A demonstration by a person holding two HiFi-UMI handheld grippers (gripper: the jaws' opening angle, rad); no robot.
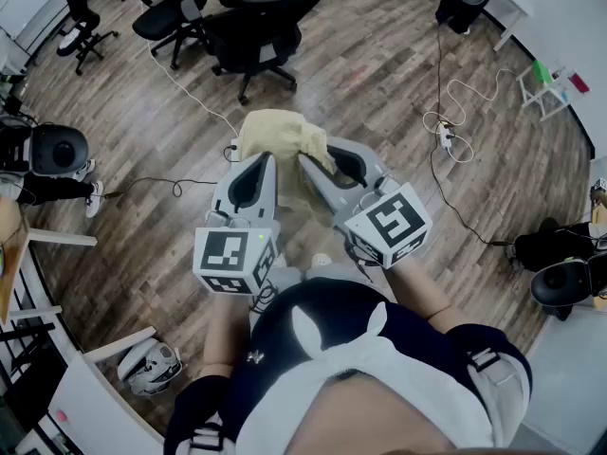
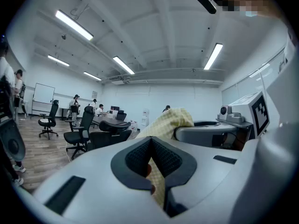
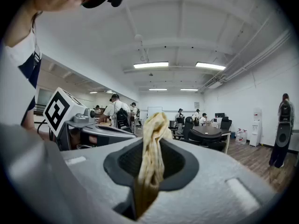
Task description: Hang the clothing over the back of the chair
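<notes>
A pale yellow garment (image 1: pixel 278 136) hangs bunched between my two grippers, above the wooden floor. My left gripper (image 1: pixel 263 162) is shut on one part of it; in the left gripper view the checked cloth (image 2: pixel 160 183) is pinched between the dark pads. Right beside it, my right gripper (image 1: pixel 313 164) is shut on another fold, and a twisted rope of cloth (image 3: pixel 150 155) rises out of its jaws. A black office chair (image 1: pixel 258 19) stands ahead on the floor, apart from the garment. Both grippers point roughly level and close together.
Another black chair (image 1: pixel 176 15) stands left of the first. Cables and a power strip (image 1: pixel 446 140) lie on the floor to the right. Round black devices (image 1: pixel 57 150) (image 1: pixel 567 284) sit at both sides. People stand around desks (image 3: pixel 205 133) at the back of the room.
</notes>
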